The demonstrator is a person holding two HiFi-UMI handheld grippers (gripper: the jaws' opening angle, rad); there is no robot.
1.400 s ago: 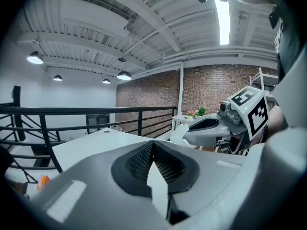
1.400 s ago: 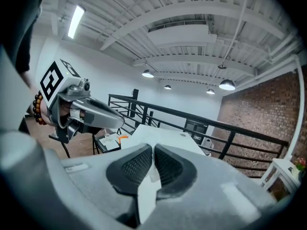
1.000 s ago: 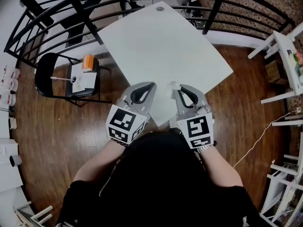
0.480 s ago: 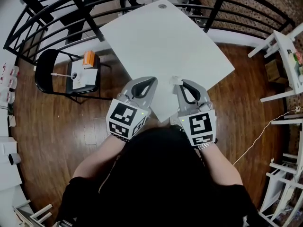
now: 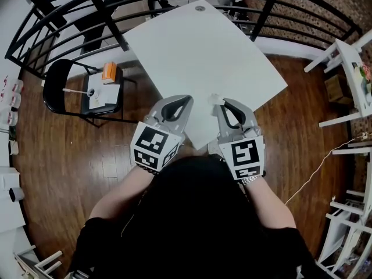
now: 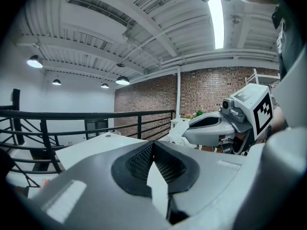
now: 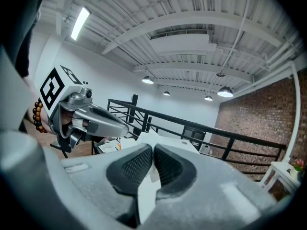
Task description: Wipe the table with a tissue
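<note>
The white table (image 5: 197, 45) lies ahead of me, its near corner under both grippers. My right gripper (image 5: 220, 102) is shut on a small white tissue (image 5: 215, 99) that sticks out past its tips, above the table's near part. In the right gripper view the tissue (image 7: 146, 139) is pinched between the dark pads (image 7: 169, 166) of the right gripper (image 7: 152, 148). My left gripper (image 5: 186, 100) hovers beside it over the table's near left edge. Seen in its own view, the left gripper (image 6: 153, 143) is shut with nothing in it. Whether the tissue touches the tabletop is unclear.
A black chair (image 5: 64, 92) stands left of the table, carrying an orange box (image 5: 108, 74) and papers. A black railing (image 5: 70, 10) curves round the far side. White shelving (image 5: 351, 57) stands at the right, and a cable (image 5: 317, 167) trails over the wooden floor.
The right gripper with the tissue has edged slightly forward over the table. The left gripper has barely moved. Both stay shut.
</note>
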